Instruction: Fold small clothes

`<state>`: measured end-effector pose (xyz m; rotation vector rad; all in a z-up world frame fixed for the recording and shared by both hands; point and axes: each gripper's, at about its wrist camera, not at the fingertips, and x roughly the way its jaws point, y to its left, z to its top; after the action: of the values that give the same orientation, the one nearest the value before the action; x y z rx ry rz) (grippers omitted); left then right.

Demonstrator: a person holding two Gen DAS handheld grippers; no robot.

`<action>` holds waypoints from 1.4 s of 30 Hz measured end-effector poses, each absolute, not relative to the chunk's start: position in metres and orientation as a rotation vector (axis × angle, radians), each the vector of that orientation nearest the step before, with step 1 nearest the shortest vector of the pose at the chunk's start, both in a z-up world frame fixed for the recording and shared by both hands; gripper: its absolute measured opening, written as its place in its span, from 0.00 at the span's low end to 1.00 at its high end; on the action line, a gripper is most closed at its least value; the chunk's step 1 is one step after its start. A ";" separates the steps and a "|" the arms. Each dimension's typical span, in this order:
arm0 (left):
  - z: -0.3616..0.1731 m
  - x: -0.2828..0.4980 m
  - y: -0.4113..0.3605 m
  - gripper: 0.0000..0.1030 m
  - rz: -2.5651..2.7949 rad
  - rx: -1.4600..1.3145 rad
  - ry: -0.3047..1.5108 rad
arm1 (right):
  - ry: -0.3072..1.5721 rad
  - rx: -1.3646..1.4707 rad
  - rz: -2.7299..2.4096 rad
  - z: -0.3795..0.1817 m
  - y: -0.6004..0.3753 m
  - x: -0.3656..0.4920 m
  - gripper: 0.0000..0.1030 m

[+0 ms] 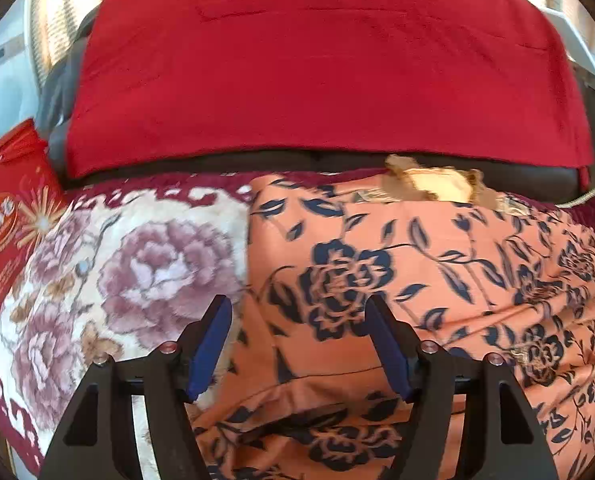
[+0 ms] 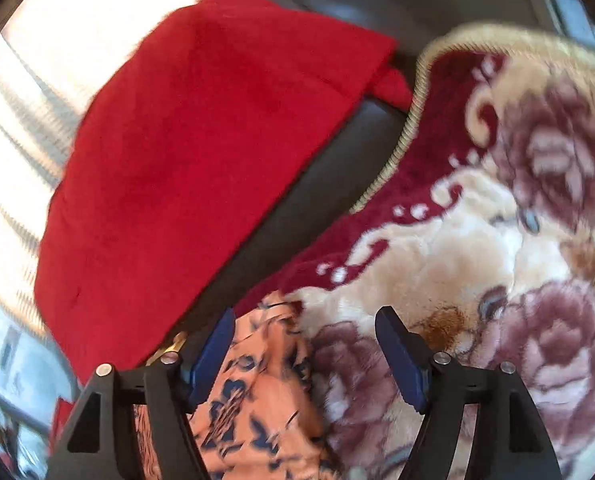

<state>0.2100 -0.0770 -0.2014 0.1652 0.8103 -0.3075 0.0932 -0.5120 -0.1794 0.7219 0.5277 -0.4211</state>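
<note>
Plush floral blanket [image 1: 145, 264], cream with mauve roses and a dark red border, covers the place where the work lies, and behind it a dark sofa back [image 1: 537, 182] carries a bright red cloth [image 1: 317, 72] draped over it. At the far left edge of the left wrist view sits a red printed bag [image 1: 9, 216], partly cut off by the frame. On the blanket lies the orange garment [image 1: 437, 264], printed with dark blue flowers and leaves; it spreads across the right half of that view, with a pale yellowish collar or lining showing at its far edge, near the sofa back. The left tongs [image 1: 299, 344] stand wide apart with nothing between the blue pads [image 1: 211, 344], hanging just over the garment's left edge, where the orange cloth meets the blanket. In the right wrist view, which is blurred, the right tongs [image 2: 305, 354] are also spread wide and grip nothing; a rumpled end of the orange garment [image 2: 257, 392] lies below them beside the left finger, with the blanket [image 2: 477, 260] filling the right side and the red cloth [image 2: 185, 160] on the left.
</note>
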 end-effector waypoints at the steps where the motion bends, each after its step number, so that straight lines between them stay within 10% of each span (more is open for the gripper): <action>1: -0.203 0.208 -0.081 0.68 -0.308 0.180 0.815 | 0.541 0.698 -0.378 -0.174 -0.500 0.096 0.74; 14: -0.241 0.231 -0.064 0.73 -0.248 0.145 1.004 | 0.925 0.398 -0.228 -0.231 -0.404 0.156 0.37; 19: -0.218 0.214 -0.036 0.72 -0.275 0.061 0.955 | 0.802 0.553 -0.146 -0.192 -0.412 0.093 0.44; 22: -0.199 0.197 -0.005 0.72 -0.261 0.001 0.906 | 0.741 0.589 -0.145 -0.179 -0.419 0.046 0.66; 42: -0.257 0.061 0.116 0.76 -0.243 -0.150 1.150 | 1.107 0.751 -0.134 -0.249 -0.397 -0.111 0.67</action>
<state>0.0613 0.1163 -0.2572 -0.1499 1.1504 -0.2426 -0.1109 -0.3971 -0.2489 0.7510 1.1067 -0.1343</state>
